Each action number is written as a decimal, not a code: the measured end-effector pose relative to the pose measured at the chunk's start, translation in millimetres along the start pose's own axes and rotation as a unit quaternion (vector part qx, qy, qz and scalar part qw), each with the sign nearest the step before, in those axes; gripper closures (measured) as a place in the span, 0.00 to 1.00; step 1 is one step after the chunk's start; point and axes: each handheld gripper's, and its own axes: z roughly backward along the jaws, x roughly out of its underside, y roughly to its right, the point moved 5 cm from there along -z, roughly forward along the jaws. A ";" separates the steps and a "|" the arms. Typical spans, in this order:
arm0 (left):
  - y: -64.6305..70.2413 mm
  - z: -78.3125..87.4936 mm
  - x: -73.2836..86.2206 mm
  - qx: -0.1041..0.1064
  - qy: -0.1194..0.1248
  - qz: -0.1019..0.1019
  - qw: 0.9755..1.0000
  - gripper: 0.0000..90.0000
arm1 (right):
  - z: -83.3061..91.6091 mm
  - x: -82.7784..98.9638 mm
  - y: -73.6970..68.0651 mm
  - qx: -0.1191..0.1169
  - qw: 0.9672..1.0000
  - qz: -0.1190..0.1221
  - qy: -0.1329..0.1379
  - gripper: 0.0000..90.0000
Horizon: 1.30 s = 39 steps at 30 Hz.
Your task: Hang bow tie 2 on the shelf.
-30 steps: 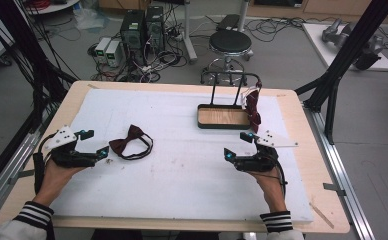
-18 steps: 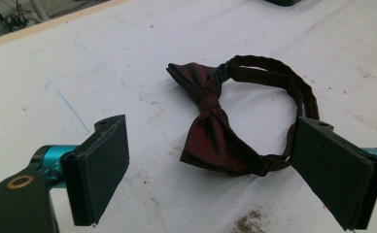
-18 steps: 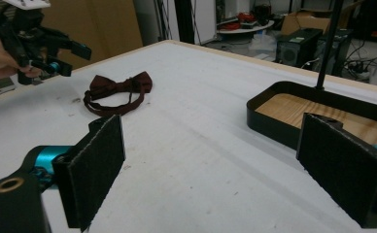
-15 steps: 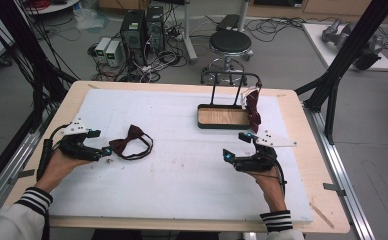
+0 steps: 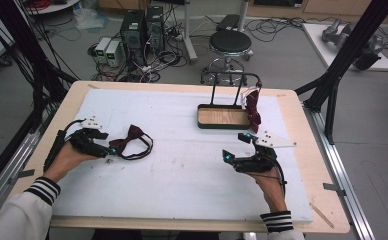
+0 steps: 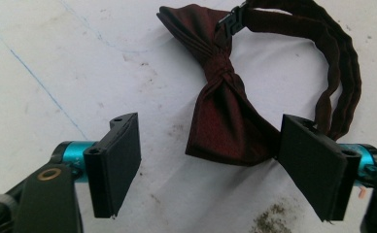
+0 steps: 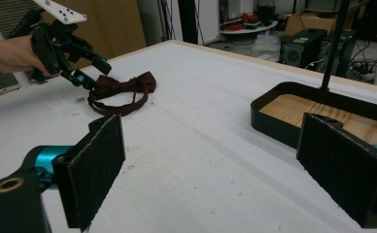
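Closing in on the dark red satin bow tie [image 6: 228, 109] lying at the left middle of the white foam table cover [image 5: 192, 165], the left gripper [image 6: 211, 162] has its jaws spread around one wing, just narrowing, pads not yet pressing. Next, I judge, comes a firm pinch and lift. Resting lower right, the right gripper [image 5: 242, 150] stays level, jaws wide apart and empty, near the black wire-framed wooden tray [image 5: 224, 117].

A dark red bow tie [image 5: 131, 140] lies flat on the white table cover, strap looped beside it.
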 end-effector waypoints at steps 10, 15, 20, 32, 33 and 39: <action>-0.2 -6.7 -1.9 0.004 -0.056 -0.014 0.998 0.37 | 1.2 -0.2 0.7 0.004 1.000 -0.001 0.001 0.11; 1.1 -10.1 -2.4 0.012 -0.058 -0.018 0.998 0.46 | 0.9 0.1 -0.2 0.001 1.000 0.000 0.001 0.11; 1.2 -11.5 -2.5 0.015 -0.059 -0.015 0.998 0.57 | 0.0 0.4 -0.4 0.001 1.000 -0.004 0.000 0.11; 4.5 -13.2 -4.4 0.015 -0.066 -0.008 0.998 0.89 | -2.4 1.8 -1.7 0.000 1.000 -0.002 -0.007 0.11; 5.1 -13.1 -4.7 0.013 -0.066 -0.009 0.998 0.89 | -2.6 2.0 -2.0 0.000 1.000 -0.003 -0.009 0.11; 5.6 -10.9 -5.3 0.008 -0.062 -0.023 0.998 0.91 | -4.2 2.6 -1.8 0.000 1.000 0.001 -0.010 0.11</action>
